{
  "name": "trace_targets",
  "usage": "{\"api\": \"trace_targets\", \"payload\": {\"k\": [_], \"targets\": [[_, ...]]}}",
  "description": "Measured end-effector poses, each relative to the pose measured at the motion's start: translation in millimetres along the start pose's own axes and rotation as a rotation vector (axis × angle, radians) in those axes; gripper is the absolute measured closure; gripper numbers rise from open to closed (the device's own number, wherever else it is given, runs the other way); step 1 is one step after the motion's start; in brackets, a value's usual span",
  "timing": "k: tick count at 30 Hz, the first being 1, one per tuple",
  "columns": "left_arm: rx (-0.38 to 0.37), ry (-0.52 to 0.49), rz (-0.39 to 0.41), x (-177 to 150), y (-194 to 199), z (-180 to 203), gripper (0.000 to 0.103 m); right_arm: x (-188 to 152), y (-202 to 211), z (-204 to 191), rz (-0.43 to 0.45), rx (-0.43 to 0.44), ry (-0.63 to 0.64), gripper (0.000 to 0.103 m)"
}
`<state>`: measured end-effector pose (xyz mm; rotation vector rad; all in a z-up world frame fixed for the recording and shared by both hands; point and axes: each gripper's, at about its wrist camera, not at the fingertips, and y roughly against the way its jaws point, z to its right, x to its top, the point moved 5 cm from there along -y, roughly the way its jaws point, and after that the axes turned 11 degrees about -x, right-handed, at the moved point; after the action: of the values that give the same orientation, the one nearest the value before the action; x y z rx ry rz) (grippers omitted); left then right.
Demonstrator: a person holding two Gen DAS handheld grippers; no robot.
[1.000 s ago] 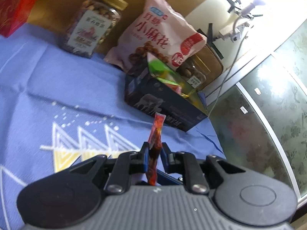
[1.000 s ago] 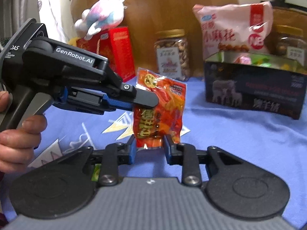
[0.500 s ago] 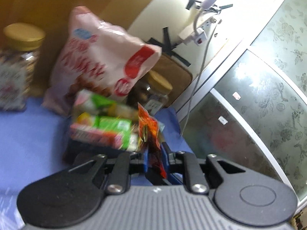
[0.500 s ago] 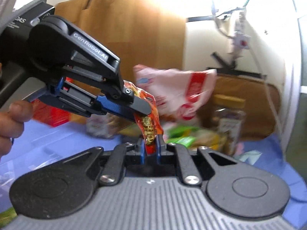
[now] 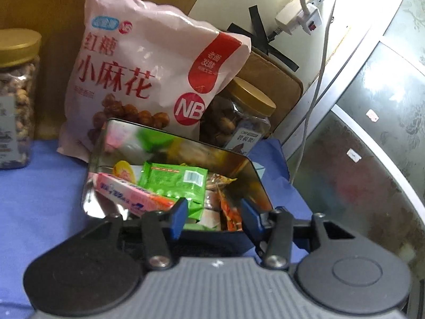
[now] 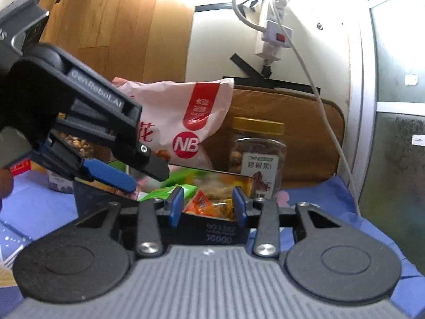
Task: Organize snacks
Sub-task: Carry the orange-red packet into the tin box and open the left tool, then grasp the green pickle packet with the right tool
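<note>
Tin (image 5: pixel 170 138) is the thing everything hangs off here, a dark metal box with shiny inner walls sitting on the blue cloth (image 5: pixel 39 186), already loaded with small packs. Both grippers hover right over its near rim and neither one is holding anything. The left gripper (image 5: pixel 212 216) has its blue fingers spread wide, with the green packet (image 5: pixel 175 183) and the pink packet (image 5: pixel 124 194) lying just past the tips inside the tin. The right gripper (image 6: pixel 207 206) is spread wide too, and the orange packet (image 6: pixel 209 204) sits straight ahead of it, inside the tin at the right-hand end, looks like it's resting on the pile. From the right wrist view the left gripper reaches in over the tin's left end.

Behind the tin: the big pink bag (image 5: pixel 148 71) leaning up, a nut jar (image 5: pixel 239 122) at its right, another jar (image 5: pixel 16 98) well off to the left.

Guessing here, but the tin looks stocked, so whatever's next lies away from it, and either hand is about equally placed to back out.
</note>
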<state>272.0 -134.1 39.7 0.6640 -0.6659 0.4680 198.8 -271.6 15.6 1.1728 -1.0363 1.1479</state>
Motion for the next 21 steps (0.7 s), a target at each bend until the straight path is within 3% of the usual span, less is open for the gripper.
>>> {"api": "trace_targets", "payload": {"k": [5,8,13,16,21], "targets": [[0.0,-0.004,0.032,-10,41,3,0.058,3,16,-9,0.041,0.043,-0.01,0.059],[0.012,0.008,0.021,-35,72,-3,0.057,4,26,-12,-0.013,0.122,-0.068,0.058],[0.041,0.073,-0.049,-95,126,-31,0.052,-9,50,-21,-0.248,0.428,-0.179,0.053],[0.021,0.16,-0.086,-130,153,-48,0.052,-30,77,-32,-0.419,0.618,-0.2,0.053],[-0.031,0.194,-0.083,-164,188,-44,0.051,-57,123,-46,-0.673,0.863,-0.282,0.053]]}}
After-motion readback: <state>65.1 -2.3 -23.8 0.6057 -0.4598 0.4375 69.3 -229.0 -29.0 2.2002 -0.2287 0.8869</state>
